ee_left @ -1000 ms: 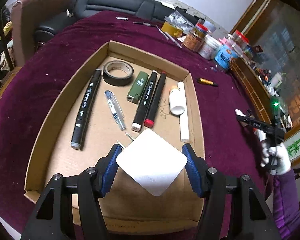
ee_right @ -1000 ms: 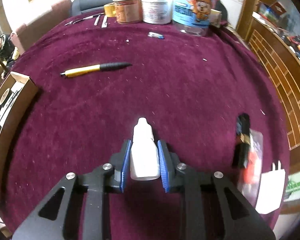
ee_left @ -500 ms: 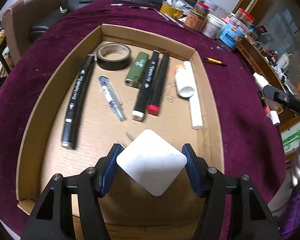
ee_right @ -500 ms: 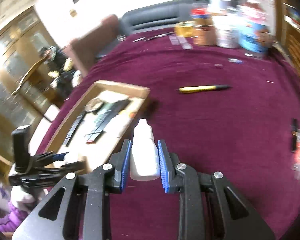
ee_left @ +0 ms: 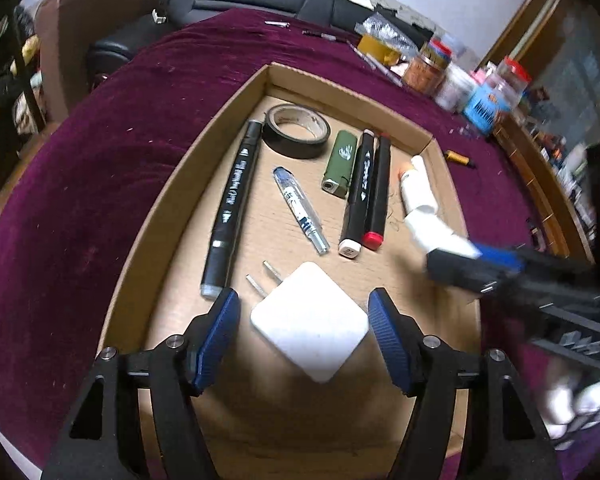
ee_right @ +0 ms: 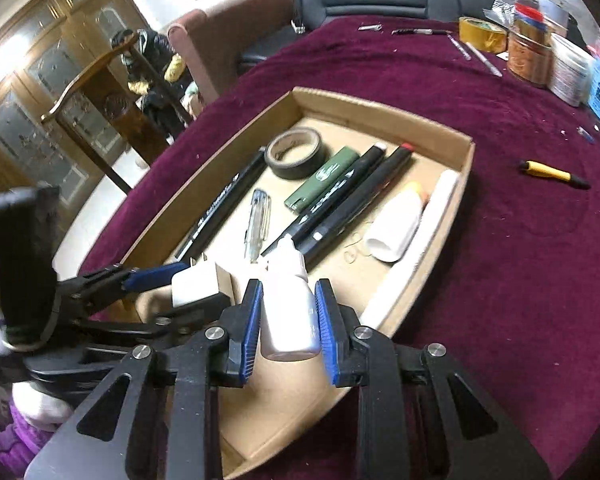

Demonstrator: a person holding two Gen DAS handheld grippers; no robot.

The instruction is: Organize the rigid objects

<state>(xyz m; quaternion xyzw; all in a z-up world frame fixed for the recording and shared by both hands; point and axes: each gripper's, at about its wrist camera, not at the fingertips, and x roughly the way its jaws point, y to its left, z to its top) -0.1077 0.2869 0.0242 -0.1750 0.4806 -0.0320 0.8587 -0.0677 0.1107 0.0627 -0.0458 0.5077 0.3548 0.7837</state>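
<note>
Daylight is seen either side of the white charger (ee_left: 310,326) between the left gripper's (ee_left: 304,334) opening jaws, inside the cardboard tray (ee_left: 152,216). A white dropper bottle (ee_right: 288,308) is clamped by the right gripper (ee_right: 288,312) above the tray's near end.

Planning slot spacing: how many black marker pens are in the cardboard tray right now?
3. One long marker lies along the tray's left side; two more, white-capped and red-capped, lie side by side right of the green lighter.

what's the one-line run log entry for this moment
left gripper: jaws opening, white charger between them in cardboard tray | right gripper: jaws shut on white dropper bottle, over tray
</note>
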